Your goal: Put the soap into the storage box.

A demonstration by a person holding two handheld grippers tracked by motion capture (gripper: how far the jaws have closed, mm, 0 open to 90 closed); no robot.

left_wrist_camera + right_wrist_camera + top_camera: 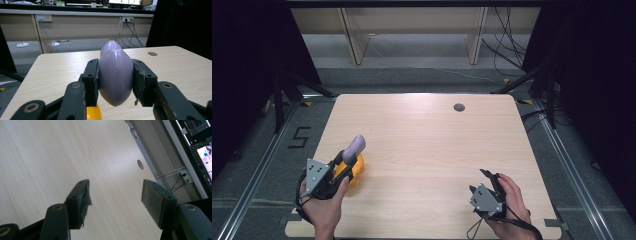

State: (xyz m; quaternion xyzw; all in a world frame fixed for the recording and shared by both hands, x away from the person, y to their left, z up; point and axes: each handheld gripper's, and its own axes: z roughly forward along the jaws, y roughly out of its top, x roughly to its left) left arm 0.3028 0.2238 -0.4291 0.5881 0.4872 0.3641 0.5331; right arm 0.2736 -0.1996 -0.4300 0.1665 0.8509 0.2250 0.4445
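A smooth purple oval object (116, 72) is clamped between both pads of my left gripper (115, 82), which is shut on it. In the high view the same purple object (354, 147) sticks up and forward from the left gripper (346, 159) at the table's front left. A yellow object (356, 169) lies on the table just under and beside that gripper; a sliver of the yellow object (93, 113) shows below the purple one. My right gripper (115, 195) stands open over bare wood, nothing between its pads. It sits at the front right as the right gripper (486, 181), held by a hand.
The light wooden table (422, 145) has a round cable hole (459, 107) near its far edge. Beyond the table are wooden shelf legs and trailing cables on the floor. Dark stands flank both far corners.
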